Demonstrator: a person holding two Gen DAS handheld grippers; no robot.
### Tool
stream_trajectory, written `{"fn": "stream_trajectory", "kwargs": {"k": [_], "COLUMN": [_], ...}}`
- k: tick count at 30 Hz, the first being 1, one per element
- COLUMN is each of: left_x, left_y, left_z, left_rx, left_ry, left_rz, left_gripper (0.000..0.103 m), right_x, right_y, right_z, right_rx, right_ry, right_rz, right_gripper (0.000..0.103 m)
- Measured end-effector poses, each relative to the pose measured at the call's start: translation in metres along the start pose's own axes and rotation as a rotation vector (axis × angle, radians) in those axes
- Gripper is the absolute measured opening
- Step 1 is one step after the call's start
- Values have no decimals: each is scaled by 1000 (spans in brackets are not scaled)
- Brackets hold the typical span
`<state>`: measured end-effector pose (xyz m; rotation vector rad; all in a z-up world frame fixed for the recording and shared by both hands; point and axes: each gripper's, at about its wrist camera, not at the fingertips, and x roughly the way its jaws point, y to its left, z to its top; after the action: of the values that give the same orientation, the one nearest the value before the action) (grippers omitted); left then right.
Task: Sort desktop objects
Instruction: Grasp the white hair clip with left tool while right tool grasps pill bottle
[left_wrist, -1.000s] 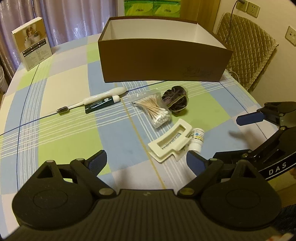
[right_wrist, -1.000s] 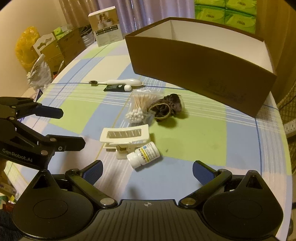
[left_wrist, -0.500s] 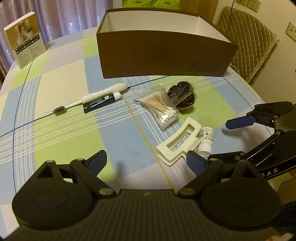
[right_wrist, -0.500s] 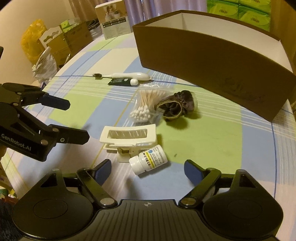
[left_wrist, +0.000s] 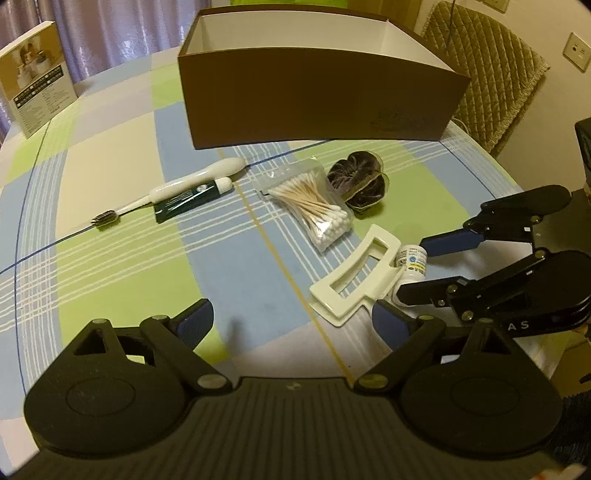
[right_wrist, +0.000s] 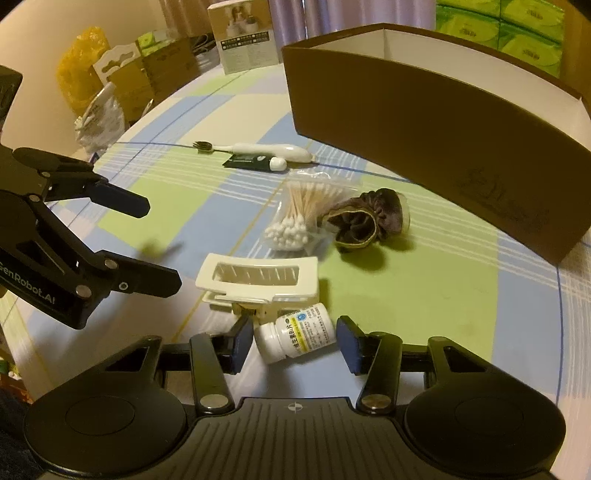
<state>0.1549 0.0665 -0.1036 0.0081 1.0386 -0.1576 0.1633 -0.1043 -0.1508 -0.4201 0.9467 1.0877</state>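
Observation:
A small white pill bottle (right_wrist: 295, 338) lies on its side on the checked tablecloth. My right gripper (right_wrist: 295, 345) holds it end to end, with the blue pads touching its cap and its base. In the left wrist view the bottle (left_wrist: 410, 260) shows between the right gripper's (left_wrist: 413, 271) fingers. A cream hair clip (right_wrist: 258, 277) rests against the bottle. My left gripper (left_wrist: 291, 325) is open and holds nothing, just left of the clip (left_wrist: 354, 277). Beyond lie a bag of cotton swabs (left_wrist: 314, 206), a dark scrunchie (left_wrist: 358, 181), a white toothbrush (left_wrist: 184, 188) and a dark toothpaste tube (left_wrist: 188, 201).
A big brown open box (left_wrist: 317, 99) with a white inside stands at the back of the table. A small product carton (left_wrist: 33, 96) stands at the far left. A quilted chair (left_wrist: 487, 70) is off the table's right edge. Bags and cartons (right_wrist: 110, 85) are piled beyond the left edge.
My right gripper moved forward and down to the pill bottle and its fingers narrowed onto it. The left gripper advanced a little and stayed open.

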Motion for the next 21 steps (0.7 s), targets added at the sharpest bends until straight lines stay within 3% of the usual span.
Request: {"fn": "stream_trajectory", "kwargs": {"k": [11, 21], "left_x": [15, 48], "left_y": [-15, -44], "left_z": [6, 15], "left_rx": [78, 244], "left_ry": [-12, -1], "left_rz": [-99, -150], "left_gripper": [88, 70], "right_x": [-15, -31], "right_y": [-24, -43], "right_z": [-7, -16], "right_rx": [121, 232], "right_ry": [18, 17], "right_rz": [-92, -151], "right_gripper": [47, 47]}}
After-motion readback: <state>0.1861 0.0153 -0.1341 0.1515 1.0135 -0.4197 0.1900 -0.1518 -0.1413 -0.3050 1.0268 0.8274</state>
